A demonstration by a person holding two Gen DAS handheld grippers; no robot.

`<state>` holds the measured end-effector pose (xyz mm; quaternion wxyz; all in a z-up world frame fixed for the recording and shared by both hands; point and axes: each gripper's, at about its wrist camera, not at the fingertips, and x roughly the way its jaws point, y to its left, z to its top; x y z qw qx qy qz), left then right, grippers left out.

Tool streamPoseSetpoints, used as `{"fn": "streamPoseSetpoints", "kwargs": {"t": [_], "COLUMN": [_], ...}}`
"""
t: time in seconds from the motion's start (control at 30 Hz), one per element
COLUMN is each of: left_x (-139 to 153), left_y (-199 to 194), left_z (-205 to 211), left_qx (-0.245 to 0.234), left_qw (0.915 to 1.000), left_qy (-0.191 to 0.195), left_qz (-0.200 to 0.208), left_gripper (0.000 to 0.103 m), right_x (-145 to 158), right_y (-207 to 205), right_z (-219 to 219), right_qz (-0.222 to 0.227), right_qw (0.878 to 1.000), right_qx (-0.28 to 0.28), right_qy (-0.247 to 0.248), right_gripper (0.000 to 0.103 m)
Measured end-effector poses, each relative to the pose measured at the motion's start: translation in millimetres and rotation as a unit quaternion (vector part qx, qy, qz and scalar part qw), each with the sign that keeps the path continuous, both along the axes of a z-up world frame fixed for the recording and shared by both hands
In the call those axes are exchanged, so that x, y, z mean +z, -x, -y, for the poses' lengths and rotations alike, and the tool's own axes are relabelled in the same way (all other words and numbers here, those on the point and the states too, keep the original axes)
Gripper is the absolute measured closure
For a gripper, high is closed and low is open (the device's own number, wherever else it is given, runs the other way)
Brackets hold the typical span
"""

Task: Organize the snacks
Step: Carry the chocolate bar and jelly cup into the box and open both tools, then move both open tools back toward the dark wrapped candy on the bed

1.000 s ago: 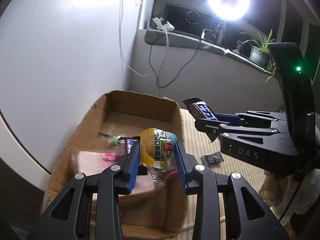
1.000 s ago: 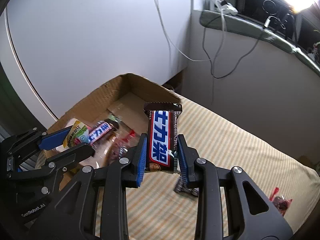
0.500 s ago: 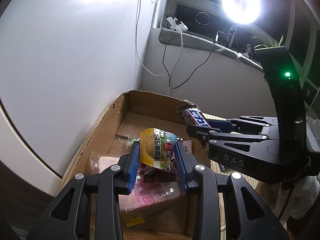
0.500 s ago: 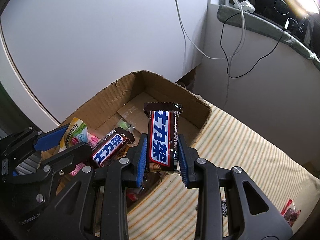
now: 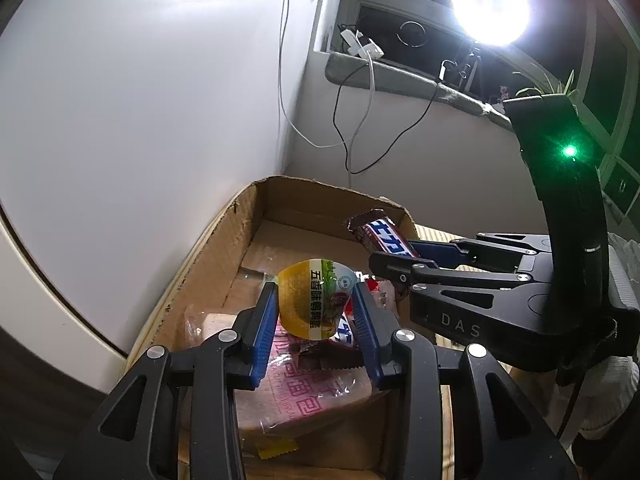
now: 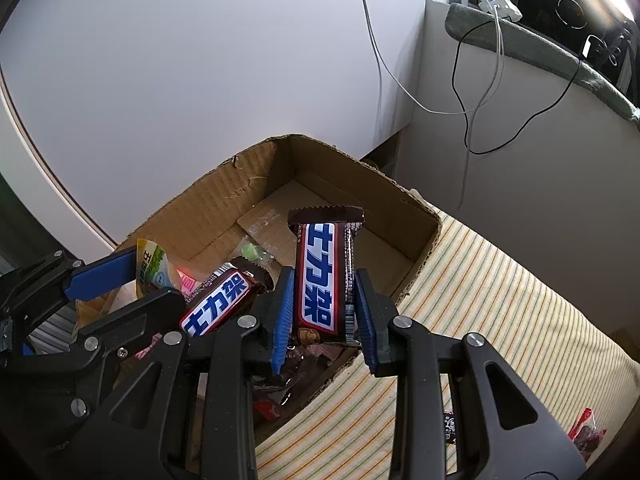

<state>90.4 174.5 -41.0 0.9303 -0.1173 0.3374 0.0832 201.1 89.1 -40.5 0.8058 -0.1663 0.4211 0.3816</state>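
My left gripper (image 5: 316, 312) is shut on a yellow-green snack pouch (image 5: 314, 302) and holds it above the open cardboard box (image 5: 240, 216). My right gripper (image 6: 322, 300) is shut on a brown chocolate bar (image 6: 322, 276) over the box's right side (image 6: 420, 236). In the left wrist view the right gripper (image 5: 390, 258) comes in from the right with its bar (image 5: 382, 234). In the right wrist view the left gripper (image 6: 132, 276) and its pouch (image 6: 150, 268) show at the left. Inside the box lie another chocolate bar (image 6: 220, 304), a pink bread packet (image 5: 304, 392) and a green candy (image 6: 252, 250).
The box sits on a striped cloth (image 6: 500, 300) against a white wall (image 5: 140, 100). Small wrapped snacks (image 6: 584, 436) lie on the cloth at the right. Cables (image 5: 360, 120) hang from a window sill (image 5: 400, 76) behind. A bright ring light (image 5: 490, 4) glares.
Both grippers have moved forward over the box with their snacks still held. The right gripper's bar went from over the cloth to over the box's inside.
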Motion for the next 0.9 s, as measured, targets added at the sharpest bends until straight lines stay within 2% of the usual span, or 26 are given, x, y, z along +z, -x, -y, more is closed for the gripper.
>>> {"fn": "streamPoseSetpoints", "kwargs": {"t": [0.03, 0.13, 0.17, 0.3, 0.33, 0.37, 0.47, 0.53, 0.9], "left_x": [0, 0, 0, 2, 3, 3, 6, 7, 19], "left_y": [0, 0, 0, 2, 3, 3, 6, 8, 21], "left_z": [0, -1, -1, -1, -1, -1, 1, 1, 15], "left_qx": [0.0, 0.002, 0.003, 0.004, 0.004, 0.004, 0.005, 0.008, 0.007], "left_qw": [1.0, 1.0, 1.0, 1.0, 1.0, 1.0, 1.0, 0.9999, 0.9997], "left_qy": [0.0, -0.001, -0.001, -0.001, -0.002, -0.002, -0.005, -0.005, -0.011], "left_qz": [0.0, -0.001, -0.001, 0.002, 0.003, 0.004, 0.007, 0.009, 0.02], "left_gripper": [0.066, 0.065, 0.065, 0.062, 0.061, 0.06, 0.049, 0.046, 0.043], "right_x": [0, 3, 4, 9, 10, 11, 16, 20, 37], "right_y": [0, 2, 2, 4, 3, 4, 6, 6, 12], "right_z": [0, 0, 1, 4, 4, 6, 11, 16, 48], "right_qz": [0.001, 0.011, 0.014, 0.023, 0.024, 0.026, 0.036, 0.039, 0.049], "right_qw": [1.0, 1.0, 1.0, 1.0, 1.0, 1.0, 0.999, 0.999, 0.997], "right_qx": [0.0, -0.002, -0.003, -0.006, -0.008, -0.01, -0.017, -0.022, -0.045], "right_qy": [0.0, -0.003, -0.005, -0.006, -0.006, -0.006, -0.009, -0.014, -0.029], "right_gripper": [0.071, 0.053, 0.05, 0.049, 0.045, 0.036, 0.027, 0.022, 0.022]}}
